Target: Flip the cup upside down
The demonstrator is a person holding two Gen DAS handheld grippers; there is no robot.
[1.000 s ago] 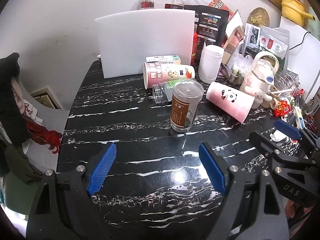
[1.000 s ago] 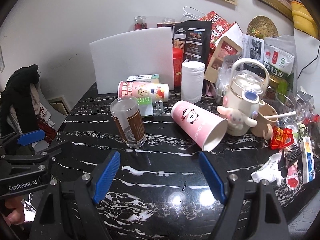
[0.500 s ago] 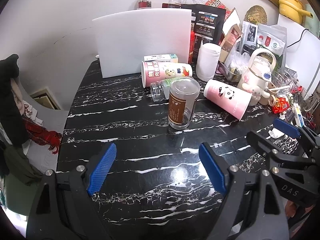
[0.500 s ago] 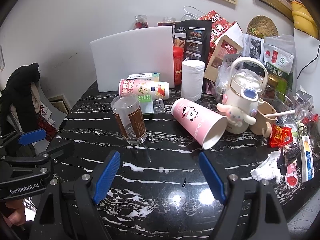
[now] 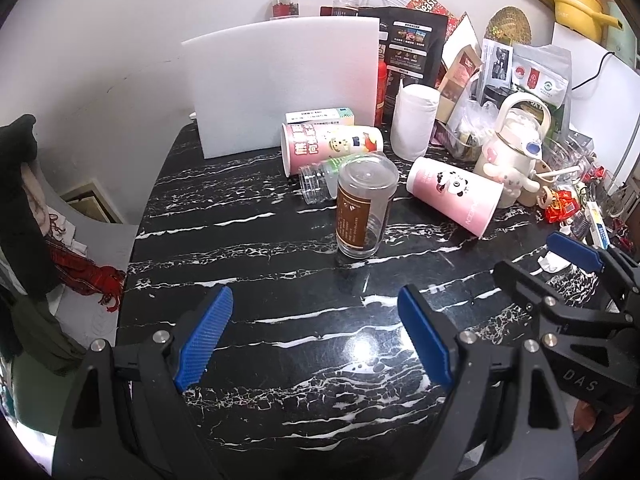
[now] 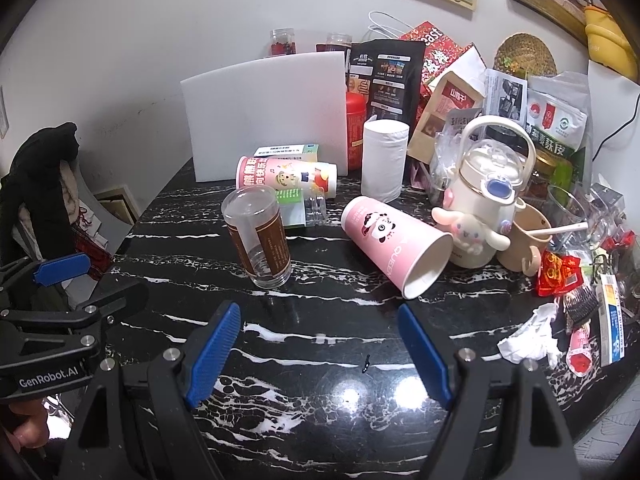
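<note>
A clear plastic cup with a brown label [image 5: 362, 208] stands upside down on the black marble table [image 5: 248, 264], closed base on top; it also shows in the right wrist view [image 6: 258, 238]. A pink panda paper cup [image 5: 454, 200] lies on its side to its right, mouth toward the front [image 6: 394, 244]. My left gripper [image 5: 314, 340] is open and empty, well in front of the clear cup. My right gripper [image 6: 320, 354] is open and empty, in front of both cups.
A pink cartoon cup [image 5: 332, 146] and a small clear bottle [image 5: 318, 178] lie on their sides behind the clear cup. A white foam board [image 5: 280, 84], white jar [image 5: 414, 120], cream kettle [image 6: 486, 196], food bags and snack clutter [image 6: 560, 276] crowd the back and right.
Both grippers have drawn back and up a little from the cups, which now look smaller and farther away. The cups have not moved. Both grippers stay open.
</note>
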